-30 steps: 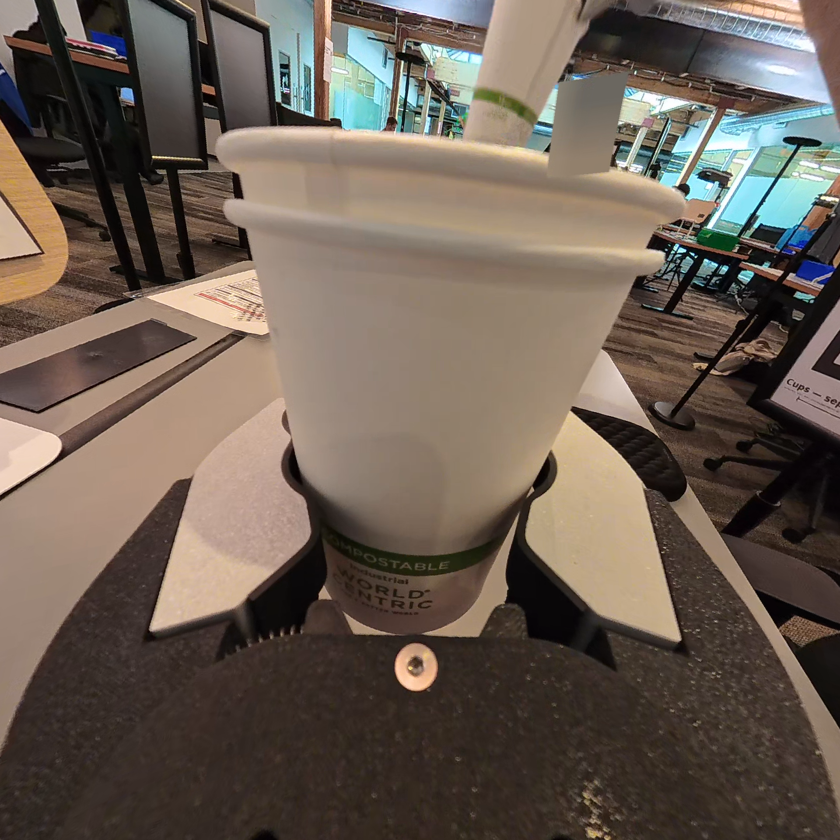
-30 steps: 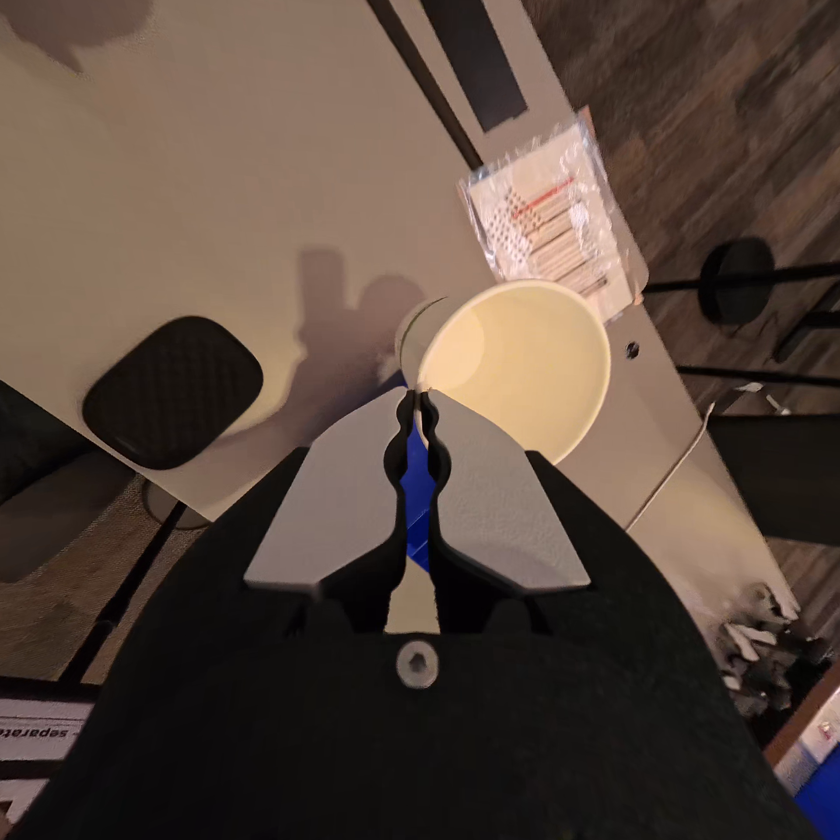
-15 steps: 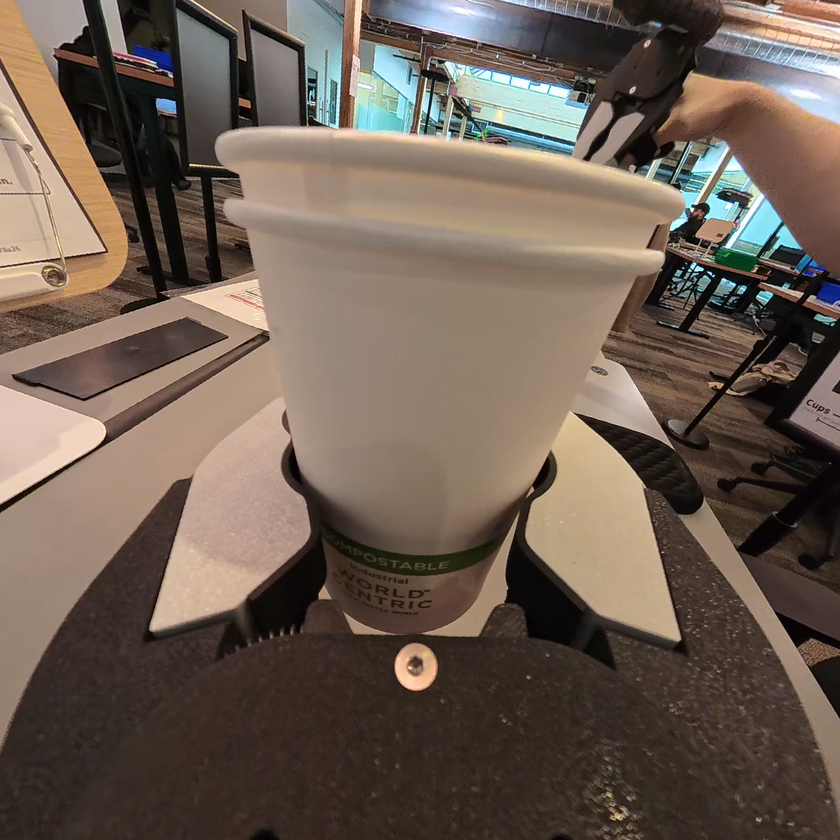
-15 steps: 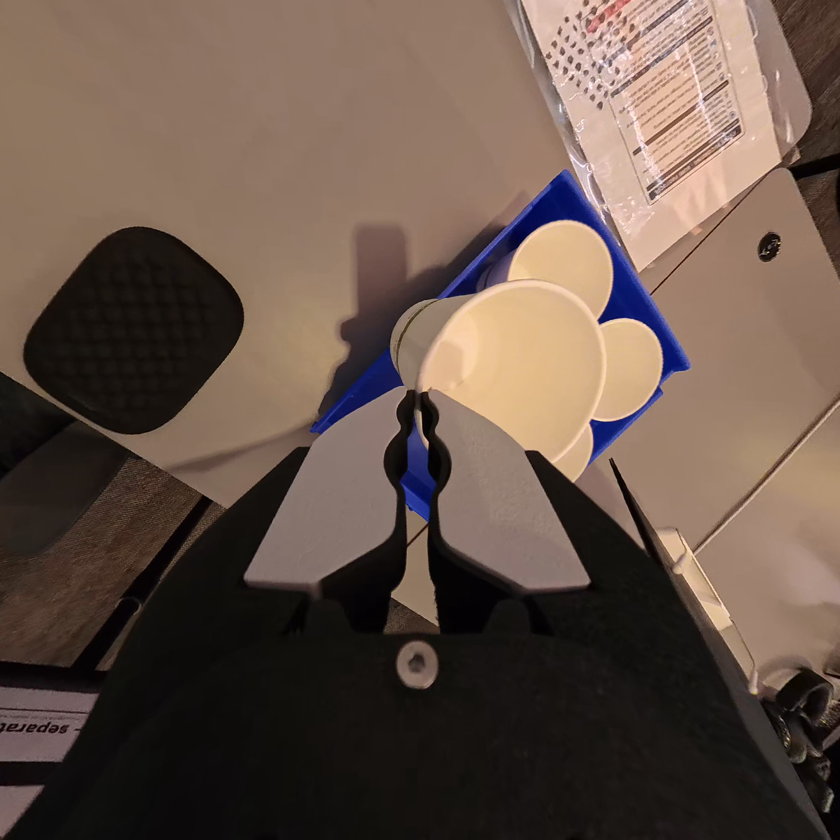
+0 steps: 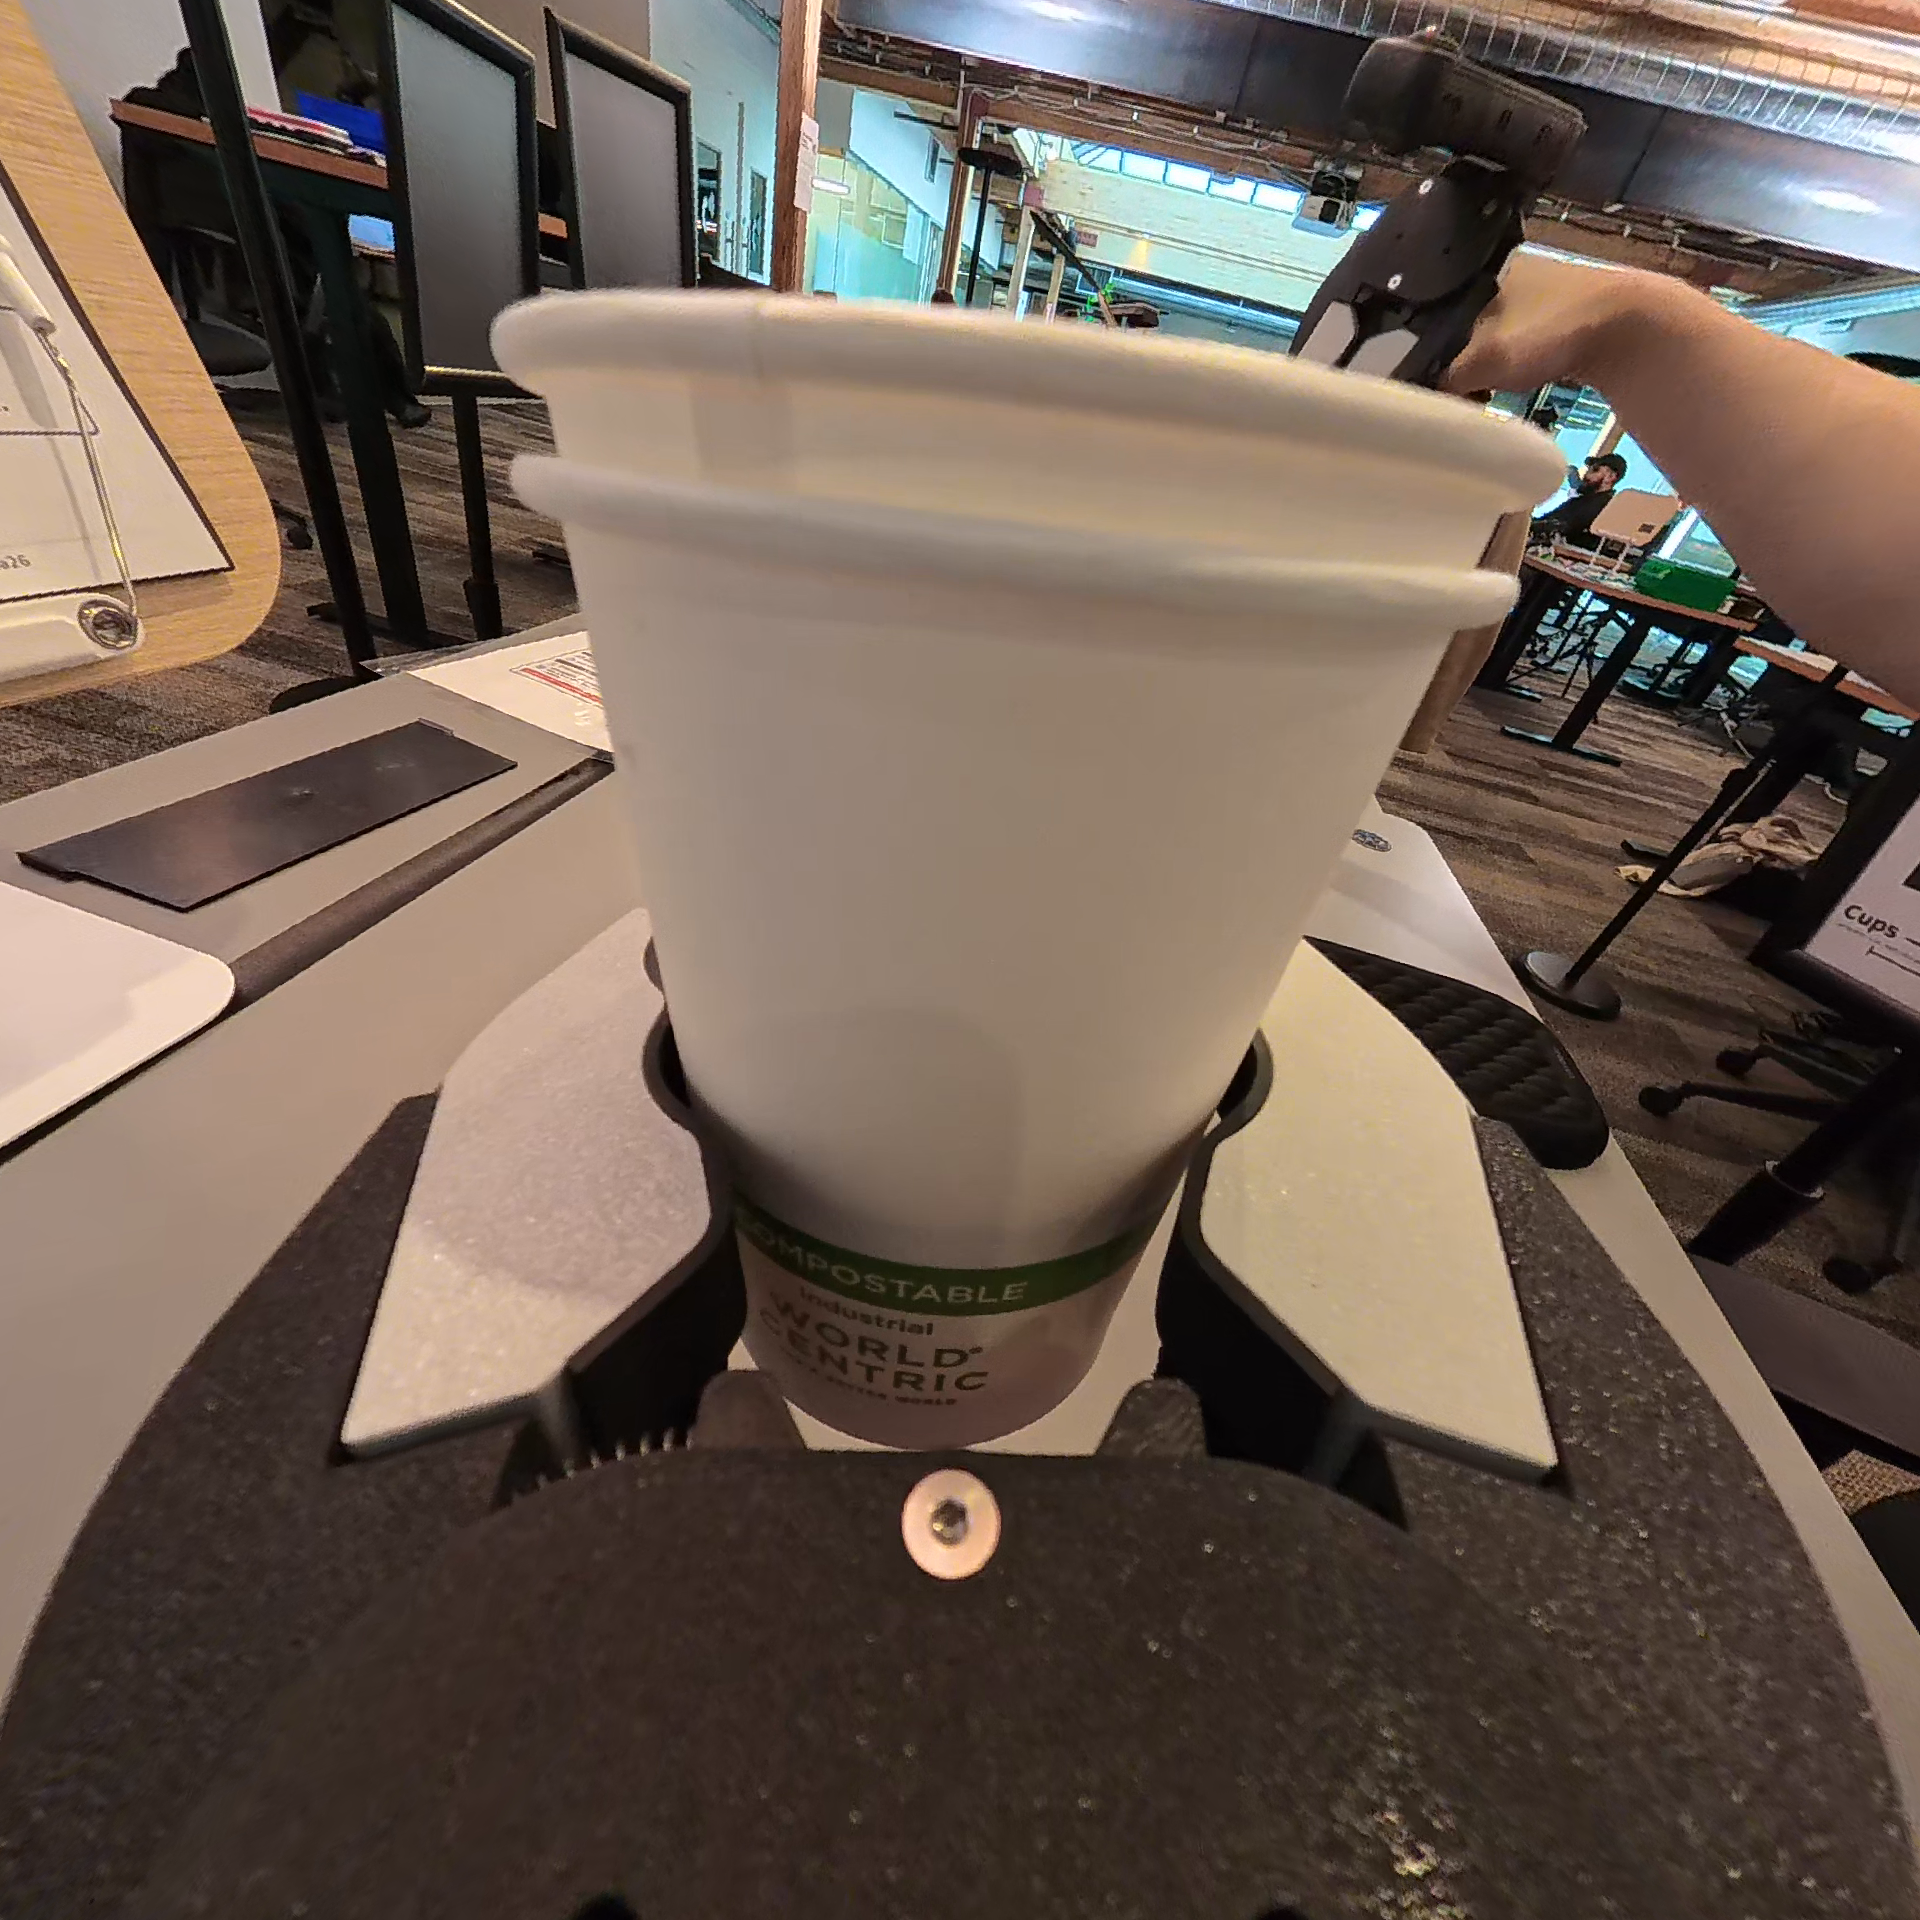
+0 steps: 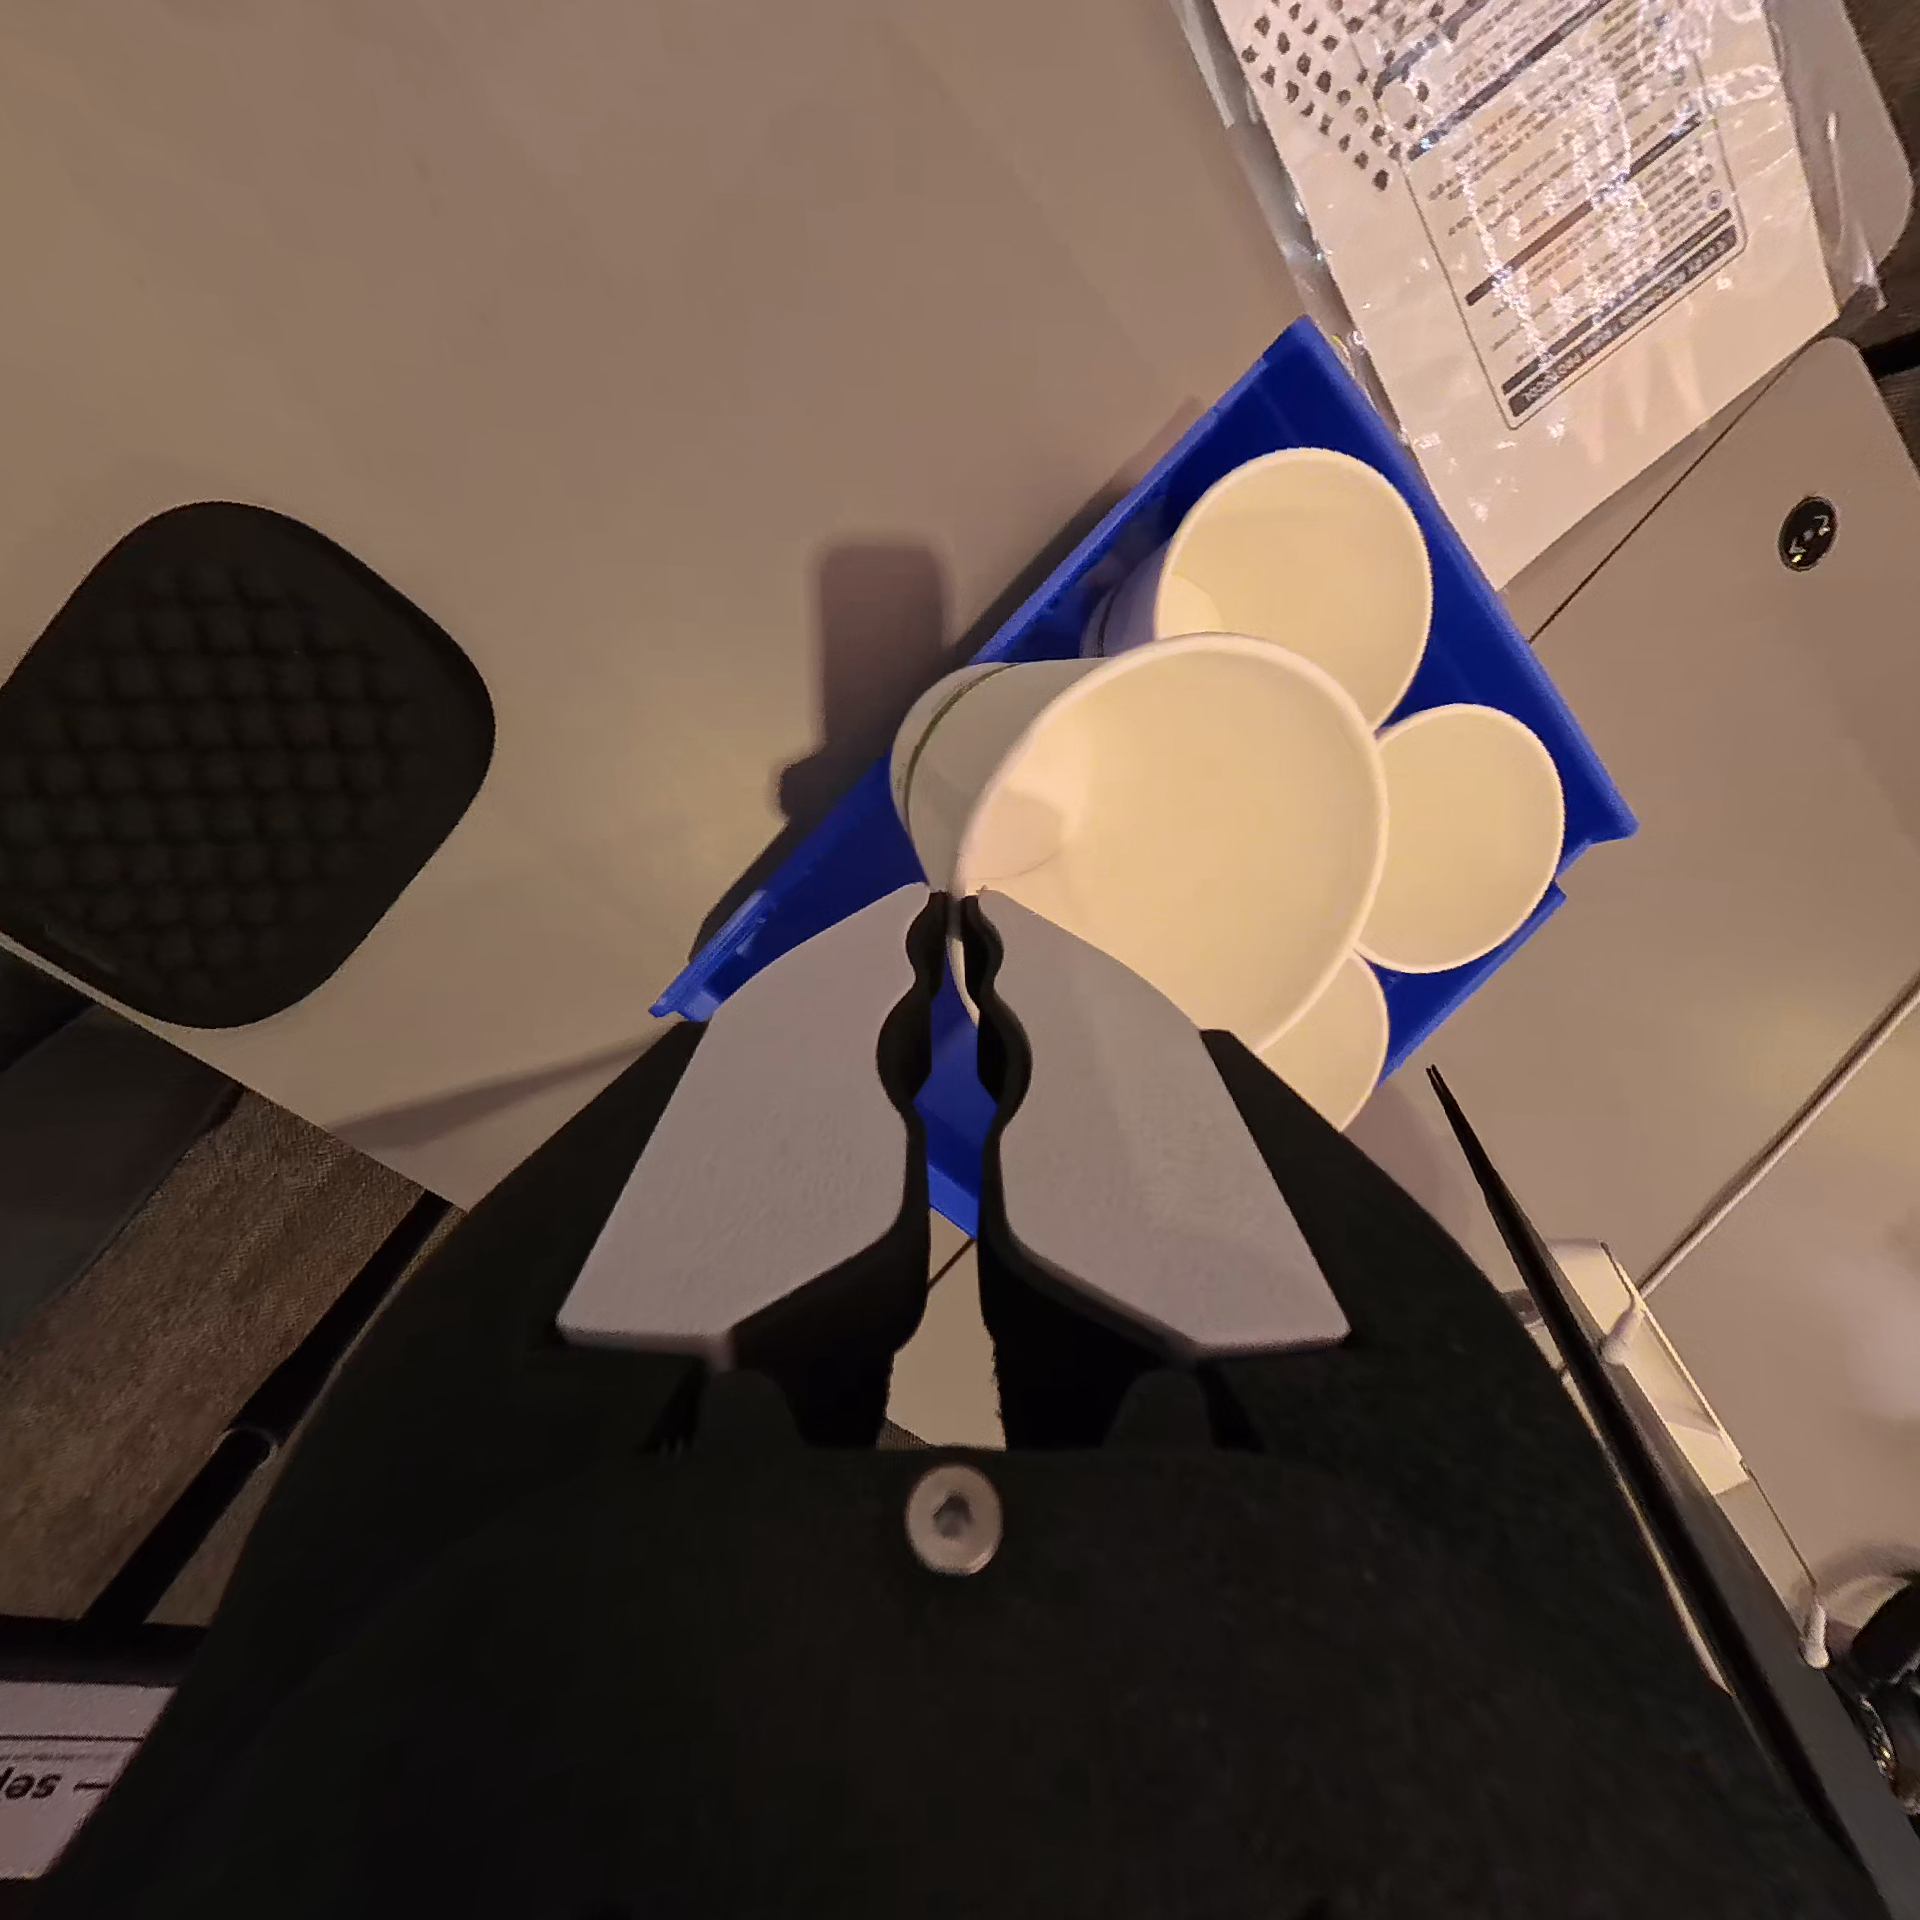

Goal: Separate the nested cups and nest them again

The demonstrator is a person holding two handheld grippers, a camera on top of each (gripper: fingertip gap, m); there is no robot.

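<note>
left gripper (image 5: 961,1143): clamped around the lower wall of a stack of cups (image 5: 997,790), held upright over the table (image 5: 156,1226); two rims are seen, so at least two cups are nested here.
right gripper (image 6: 958,914): jaws nearly together, pinched on the rim of a single cup (image 6: 1153,821); cup is hung tilted, mouth toward the camera.
blue tray (image 6: 1496,644): seen directly below the single cup; three more cups (image 6: 1294,566) are stood in it, mouths up. Contact between the held cup and the tray cups cannot be told.
black pad (image 6: 218,758): well apart from the tray, on the table edge.
bagged sheet (image 6: 1558,208): lying beyond the tray, far side.
progress: separation judged partly done; one cup is off the stack, three are parked in the tray, a nested pair is left in the left gripper.
remaining: held cup is likely to be set down in the tray, the last pair pulled apart, then everything re-nested. None of the re-nesting is shown as started.
</note>
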